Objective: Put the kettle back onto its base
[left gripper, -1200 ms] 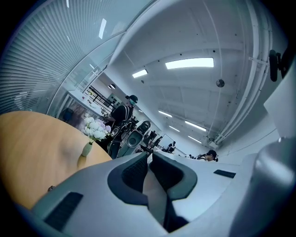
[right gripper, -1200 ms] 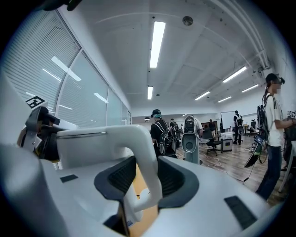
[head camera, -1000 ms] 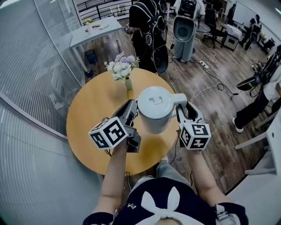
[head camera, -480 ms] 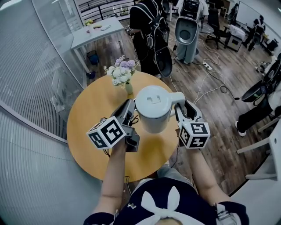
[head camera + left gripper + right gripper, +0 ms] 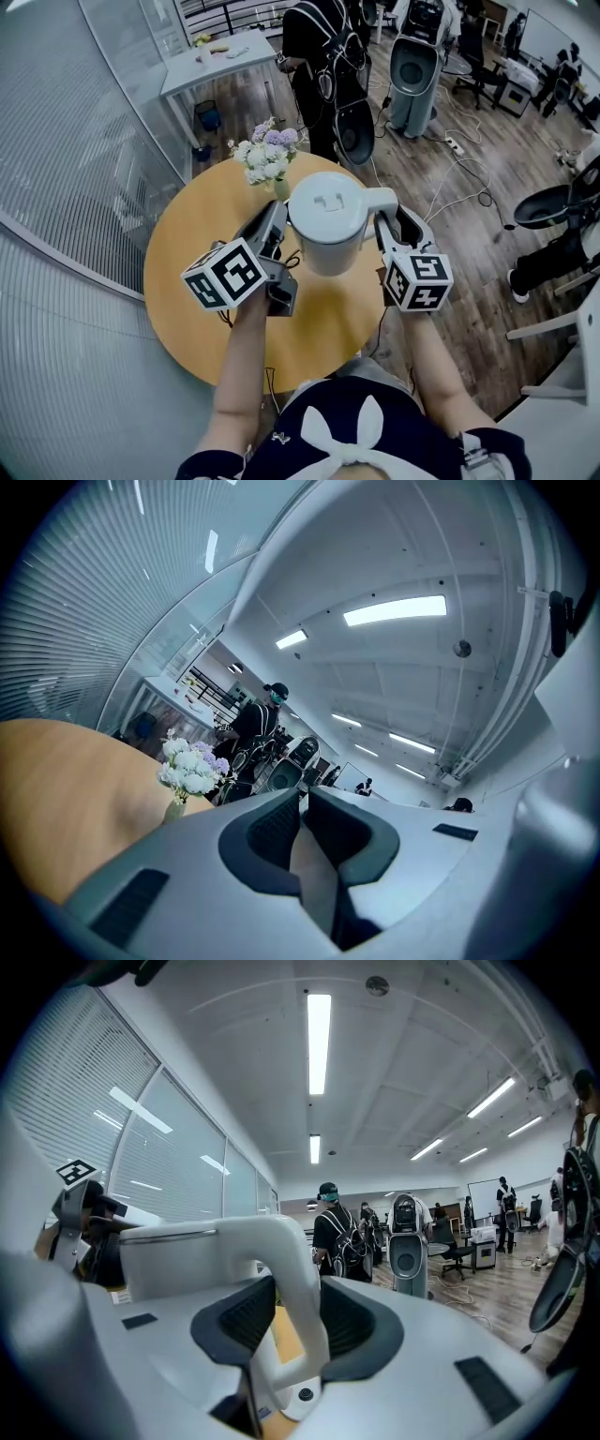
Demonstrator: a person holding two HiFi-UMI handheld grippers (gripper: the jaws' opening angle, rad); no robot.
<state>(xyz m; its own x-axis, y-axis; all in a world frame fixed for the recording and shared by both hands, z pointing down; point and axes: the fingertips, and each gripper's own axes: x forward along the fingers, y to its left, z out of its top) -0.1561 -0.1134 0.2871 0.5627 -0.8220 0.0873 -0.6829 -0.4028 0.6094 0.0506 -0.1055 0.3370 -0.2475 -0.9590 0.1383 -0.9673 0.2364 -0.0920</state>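
A white kettle with its lid shut hangs above the round wooden table. My right gripper is shut on the kettle's handle, which runs between the two dark pads. My left gripper sits close beside the kettle's left side, its jaws nearly together with nothing seen between them; only a strip of table shows in the slit. The kettle's white wall fills the right of the left gripper view. No base shows in any view; the spot under the kettle is hidden.
A small vase of white and purple flowers stands at the table's far edge, just beyond the kettle. A person in black with a backpack stands behind the table. A glass wall runs along the left. Cables lie on the wooden floor.
Both grippers and the kettle have moved away from me across the table, closer to the flower vase. The grip on the handle is unchanged.
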